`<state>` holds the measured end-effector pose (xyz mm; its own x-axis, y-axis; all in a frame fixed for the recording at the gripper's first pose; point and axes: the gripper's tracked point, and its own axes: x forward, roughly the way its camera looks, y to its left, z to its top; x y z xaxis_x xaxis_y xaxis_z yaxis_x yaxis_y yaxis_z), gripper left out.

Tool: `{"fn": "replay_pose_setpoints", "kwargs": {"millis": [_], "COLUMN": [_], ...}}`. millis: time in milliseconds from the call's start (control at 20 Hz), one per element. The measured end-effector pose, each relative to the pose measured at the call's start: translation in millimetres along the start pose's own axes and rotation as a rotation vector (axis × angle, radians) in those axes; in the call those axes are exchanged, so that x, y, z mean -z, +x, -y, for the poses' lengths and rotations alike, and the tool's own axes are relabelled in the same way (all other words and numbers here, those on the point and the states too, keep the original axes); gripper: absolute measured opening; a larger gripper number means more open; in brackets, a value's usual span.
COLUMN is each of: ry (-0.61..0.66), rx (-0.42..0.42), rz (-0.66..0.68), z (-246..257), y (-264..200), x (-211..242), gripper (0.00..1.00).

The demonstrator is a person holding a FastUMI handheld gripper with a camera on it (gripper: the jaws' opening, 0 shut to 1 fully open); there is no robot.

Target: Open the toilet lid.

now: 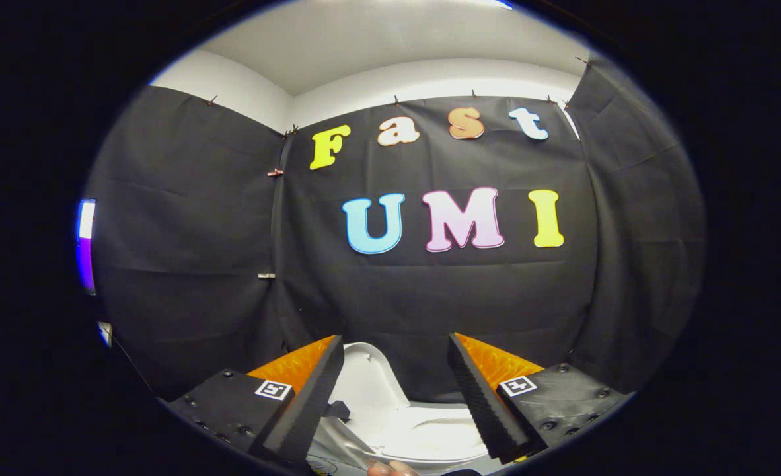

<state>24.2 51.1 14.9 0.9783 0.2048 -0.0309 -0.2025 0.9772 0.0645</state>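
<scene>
The hand-held gripper point(396, 370) is seen raised and levelled toward the booth's black cloth wall point(430, 291), with its two fingers reaching forward and set wide apart; nothing is held between them. The fingers are angled slightly inward toward their tips, and a small square marker is carried on each finger block.

The toilet lid point(369, 383) is seen low between the two fingers, nearer the left finger. It is stood up, roughly upright and leaning a little toward the left, so that its underside is turned toward the right and toward the camera. Its long axis is run from the hinge end, down by the seat, up to the rounded free end, which is seen just below the level of the fingertips. The lid is white and glossy, with a raised rim round its inner face and a small bump near the upper end.

Beside the lid, to its right and lower, the white toilet seat point(430, 439) is laid flat, with its oval ring seen between the fingers. A small dark piece is seen at the lid's left edge, close by the left finger; what it is cannot be told. Whether the lid is touched by either finger cannot be told. Part of a person's fingertips point(390, 468) is seen beneath the seat's near edge.
</scene>
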Motion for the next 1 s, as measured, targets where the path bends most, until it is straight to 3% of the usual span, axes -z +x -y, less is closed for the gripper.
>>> {"fn": "replay_pose_setpoints", "kwargs": {"millis": [450, 1000], "ry": [-0.019, -0.005], "rx": [0.074, 0.082], "rz": [0.053, 0.027], "z": [35.7, 45.4], "y": [-38.7, -35.6], "x": [-21.4, -12.3], "gripper": [0.98, 0.98]}}
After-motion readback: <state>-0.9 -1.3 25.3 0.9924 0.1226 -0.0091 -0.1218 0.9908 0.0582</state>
